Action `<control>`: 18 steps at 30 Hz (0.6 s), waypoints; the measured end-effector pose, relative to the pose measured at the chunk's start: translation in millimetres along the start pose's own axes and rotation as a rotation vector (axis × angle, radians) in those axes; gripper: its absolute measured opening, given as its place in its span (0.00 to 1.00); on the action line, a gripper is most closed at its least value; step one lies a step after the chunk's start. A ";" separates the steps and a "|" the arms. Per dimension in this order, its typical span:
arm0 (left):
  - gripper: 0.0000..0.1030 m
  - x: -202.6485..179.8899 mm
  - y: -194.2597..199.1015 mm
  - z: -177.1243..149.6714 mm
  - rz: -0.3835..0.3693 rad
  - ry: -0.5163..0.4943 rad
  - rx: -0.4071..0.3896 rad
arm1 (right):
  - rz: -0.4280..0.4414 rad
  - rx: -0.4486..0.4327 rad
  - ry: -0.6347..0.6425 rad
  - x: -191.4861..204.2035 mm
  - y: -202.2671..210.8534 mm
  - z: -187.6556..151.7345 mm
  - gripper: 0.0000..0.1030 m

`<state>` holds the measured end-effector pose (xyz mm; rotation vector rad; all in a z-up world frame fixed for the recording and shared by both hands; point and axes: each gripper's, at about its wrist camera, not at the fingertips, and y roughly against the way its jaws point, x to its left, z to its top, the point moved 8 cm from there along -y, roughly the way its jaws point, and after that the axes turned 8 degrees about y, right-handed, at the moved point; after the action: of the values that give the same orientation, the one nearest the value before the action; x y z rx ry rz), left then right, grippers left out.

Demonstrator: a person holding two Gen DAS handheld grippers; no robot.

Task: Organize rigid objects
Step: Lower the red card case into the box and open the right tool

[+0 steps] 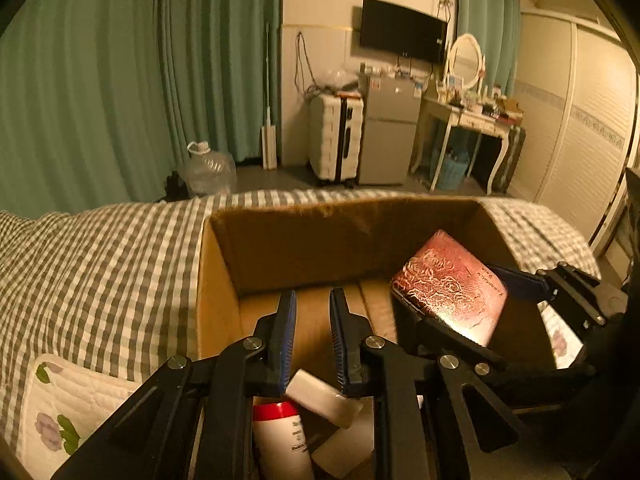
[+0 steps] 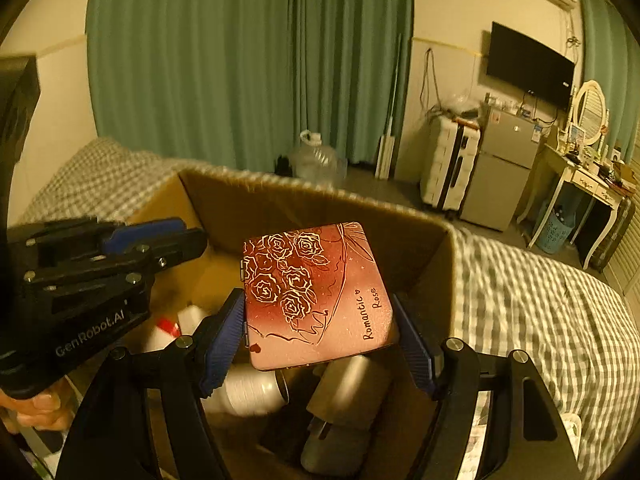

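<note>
While my right claw (image 2: 320, 332) clamps the rose-print case (image 2: 316, 296) over the cardboard box (image 2: 424, 248), my left claw (image 1: 313, 332) sits narrow, empty.

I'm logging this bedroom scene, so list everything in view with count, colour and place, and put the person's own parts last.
Cardboard box: one, brown, open, on the bed.
Rose case: one, red-pink with a gold rose pattern, over the box.
Bottle: one, white with a red band, in the box.
White block: one, in the box beside the bottle.
Bed cover: one, grey-white check, under the box.
Curtains: green, on the far wall.
Water jug: one, clear, on the floor.
Suitcase: one, white, beside the fridge.
Fridge: one, grey.
Television: one, black, wall-mounted.
Dressing table: one, white, with an oval mirror.
Left gripper: black with blue pads, shut, empty.
Right gripper: black, gripping the rose case.
</note>
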<state>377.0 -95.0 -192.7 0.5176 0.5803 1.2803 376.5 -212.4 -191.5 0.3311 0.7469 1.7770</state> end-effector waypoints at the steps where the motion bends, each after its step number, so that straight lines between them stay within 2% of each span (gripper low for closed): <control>1: 0.18 0.5 -1.4 -1.3 0.014 -0.007 0.004 | 0.002 0.007 0.004 0.9 -2.0 -2.7 0.69; 5: 0.19 -0.2 2.9 -3.0 0.002 0.002 0.013 | 0.002 0.005 -0.014 -5.2 -0.7 -2.9 0.69; 9: 0.21 2.0 21.2 12.9 -0.012 0.033 -0.008 | 0.016 0.009 -0.042 -9.1 10.2 -1.6 0.70; 12: 0.33 5.0 45.9 28.6 -0.023 0.053 -0.046 | 0.002 -0.041 -0.064 -17.5 38.7 8.6 0.70; 14: 0.45 5.3 70.2 37.9 -0.021 0.061 -0.090 | -0.016 -0.070 -0.076 -20.0 58.0 15.9 0.73; 16: 0.45 3.9 91.8 44.4 -0.019 0.057 -0.120 | -0.032 -0.099 -0.085 -21.3 78.7 25.1 0.79; 18: 0.45 1.3 114.7 51.4 -0.023 0.050 -0.145 | -0.053 -0.128 -0.089 -22.8 101.9 38.8 0.82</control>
<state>327.5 -71.3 -79.5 0.3593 0.5287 1.3058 329.4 -239.0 -94.2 0.3003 0.5715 1.7391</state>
